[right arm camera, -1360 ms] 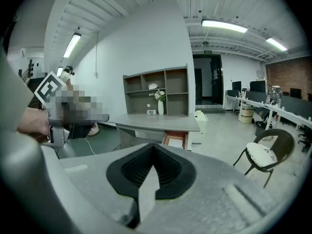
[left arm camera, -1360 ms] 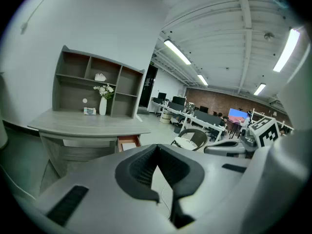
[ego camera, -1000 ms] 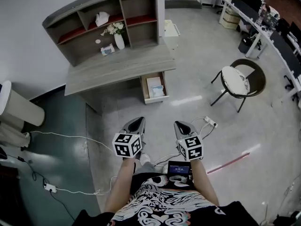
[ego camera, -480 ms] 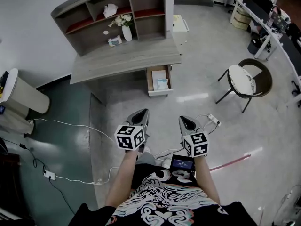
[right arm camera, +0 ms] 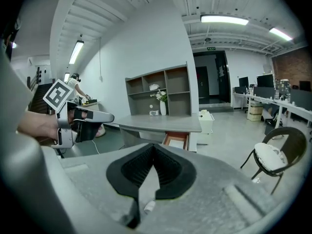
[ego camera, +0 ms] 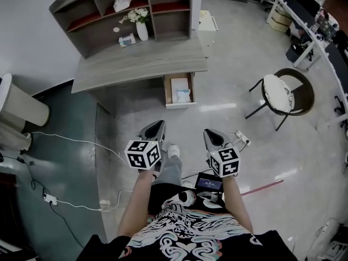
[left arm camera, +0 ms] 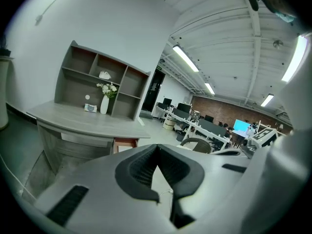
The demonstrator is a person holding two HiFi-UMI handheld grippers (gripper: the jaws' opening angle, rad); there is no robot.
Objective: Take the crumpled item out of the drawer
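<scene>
The open drawer [ego camera: 179,91] hangs under the grey desk [ego camera: 136,65], far ahead of both grippers. Inside it lie a white sheet and a pale crumpled item [ego camera: 184,95]. My left gripper [ego camera: 155,126] and right gripper [ego camera: 211,135] are held side by side at waist height over the floor, both pointing toward the drawer, jaw tips touching, nothing between them. In the left gripper view the left gripper [left arm camera: 157,146] points at the drawer [left arm camera: 125,143]. From the right gripper [right arm camera: 153,146], the drawer [right arm camera: 177,140] shows, with the left gripper [right arm camera: 108,117] to the side.
A shelf unit [ego camera: 122,12] with a vase of flowers [ego camera: 141,30] stands on the desk. A round chair [ego camera: 279,93] is at the right. Cables [ego camera: 70,142] and a power strip [ego camera: 242,140] lie on the floor. A pale bin [ego camera: 20,109] stands at the left.
The person's leg and shoe have stepped forward between the grippers. The desk and drawer have shifted slightly in view. Both grippers stay shut and side by side.
</scene>
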